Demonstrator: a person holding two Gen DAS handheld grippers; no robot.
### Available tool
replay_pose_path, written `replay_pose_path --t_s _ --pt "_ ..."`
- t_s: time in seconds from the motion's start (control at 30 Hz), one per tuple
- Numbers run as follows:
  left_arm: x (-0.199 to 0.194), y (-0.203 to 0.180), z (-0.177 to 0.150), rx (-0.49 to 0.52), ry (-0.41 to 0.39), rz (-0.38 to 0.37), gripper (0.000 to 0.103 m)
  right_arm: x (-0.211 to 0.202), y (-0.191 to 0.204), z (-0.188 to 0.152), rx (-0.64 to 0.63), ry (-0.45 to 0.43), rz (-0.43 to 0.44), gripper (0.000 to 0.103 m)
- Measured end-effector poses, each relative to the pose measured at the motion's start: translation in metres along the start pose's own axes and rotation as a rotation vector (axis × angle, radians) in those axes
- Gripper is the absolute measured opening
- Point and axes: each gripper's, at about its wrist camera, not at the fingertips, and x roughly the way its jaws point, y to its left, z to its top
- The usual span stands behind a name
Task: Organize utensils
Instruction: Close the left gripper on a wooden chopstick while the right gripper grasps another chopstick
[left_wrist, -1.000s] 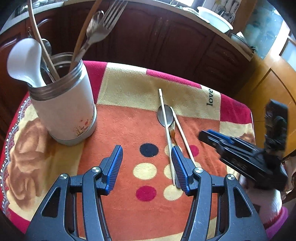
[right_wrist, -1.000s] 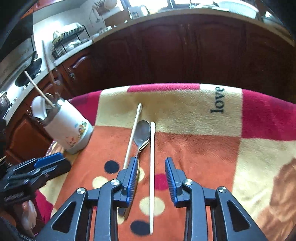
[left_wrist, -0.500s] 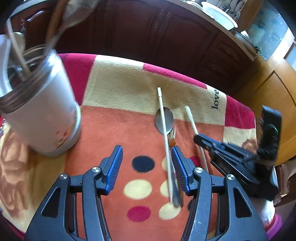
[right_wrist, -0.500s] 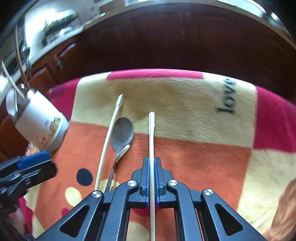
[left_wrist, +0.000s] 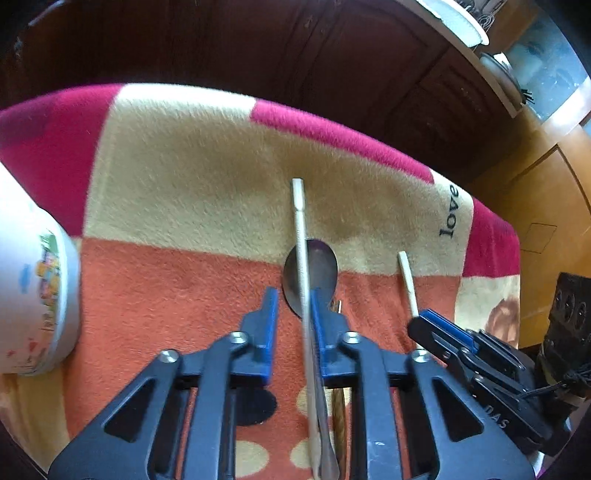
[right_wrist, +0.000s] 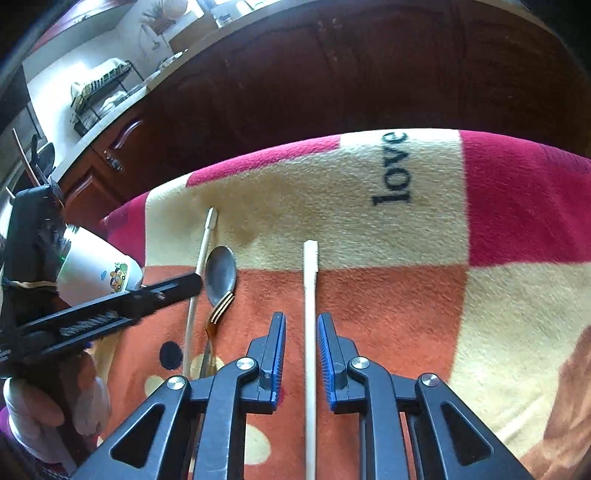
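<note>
Two pale chopsticks, a metal spoon (left_wrist: 311, 274) and a fork (right_wrist: 218, 317) lie on the blanket. My left gripper (left_wrist: 293, 314) is open, its jaws partly closed, low over the left chopstick (left_wrist: 300, 236), which lies across the spoon against the right pad. My right gripper (right_wrist: 301, 350) is open, its jaws a little apart either side of the right chopstick (right_wrist: 309, 295), which lies flat and also shows in the left wrist view (left_wrist: 406, 277). The white utensil holder (left_wrist: 33, 302) stands at the left; it also shows in the right wrist view (right_wrist: 96, 273).
A red, cream and orange blanket (right_wrist: 406, 229) marked "love" covers the table. Dark wooden cabinets (right_wrist: 332, 74) stand behind its far edge. The left gripper's body (right_wrist: 92, 310) and a gloved hand sit at the left in the right wrist view.
My right gripper, shut on the right chopstick half a second ago, has opened, and the chopstick lies flat. My left gripper has dropped forward over the left chopstick and narrowed its jaws.
</note>
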Motion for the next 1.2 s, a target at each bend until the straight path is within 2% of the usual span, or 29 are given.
replay_pose_path --t_s 0.07,0.1,0.13,0.23,0.33,0.47,0.53,0.57,0.6,0.7,0.77,0.97,1.07,1.1,1.17,1.2 --pt "0.000 0.002 -0.002 0.002 0.011 -0.011 0.008 0.005 -0.001 0.000 -0.012 0.019 -0.010 0.015" --pt "-0.002 0.003 -0.004 0.009 0.010 -0.011 0.005 0.006 -0.001 -0.001 -0.002 0.020 -0.001 0.008" --pt "-0.006 0.003 -0.006 0.015 0.007 -0.005 0.005 0.004 -0.003 -0.003 0.018 0.019 0.010 0.005" --pt "-0.020 0.007 -0.018 0.037 0.017 -0.017 0.004 -0.007 -0.006 -0.010 0.050 0.012 0.026 0.004" --pt "-0.033 0.017 -0.038 0.060 0.038 0.006 0.004 -0.016 -0.006 -0.019 0.056 0.020 0.031 0.004" --pt "-0.041 0.027 -0.064 0.062 0.072 0.023 0.004 -0.014 -0.004 -0.022 0.023 0.053 0.017 0.004" --pt "-0.044 0.027 -0.071 0.076 0.067 0.048 0.004 -0.011 0.001 -0.019 -0.014 0.037 -0.008 0.010" --pt "-0.044 0.026 -0.072 0.080 0.061 0.055 0.005 -0.010 0.003 -0.016 -0.022 0.034 -0.011 0.019" --pt "-0.047 0.026 -0.071 0.087 0.049 0.061 0.009 -0.008 0.006 -0.012 -0.031 0.031 -0.006 0.025" --pt "-0.049 0.028 -0.064 0.071 0.020 0.051 0.037 0.000 0.012 0.000 -0.071 0.034 -0.028 0.026" --pt "-0.047 0.028 -0.056 0.058 0.007 0.049 0.039 0.009 0.015 0.008 -0.091 0.043 -0.039 0.026" --pt "-0.024 0.025 -0.033 0.055 0.008 0.114 0.039 0.031 0.019 0.027 -0.125 0.057 -0.057 0.026" --pt "-0.015 0.017 -0.025 0.090 -0.012 0.165 0.039 0.036 0.021 0.032 -0.143 0.061 -0.066 0.020" --pt "-0.013 0.014 -0.023 0.110 -0.015 0.182 0.037 0.037 0.021 0.033 -0.148 0.062 -0.071 0.013" --pt "-0.009 0.010 -0.020 0.141 -0.012 0.204 0.013 0.034 0.019 0.034 -0.150 0.062 -0.071 0.007" --pt "-0.009 0.011 -0.020 0.147 -0.002 0.191 0.007 0.030 0.017 0.034 -0.140 0.057 -0.059 0.007"
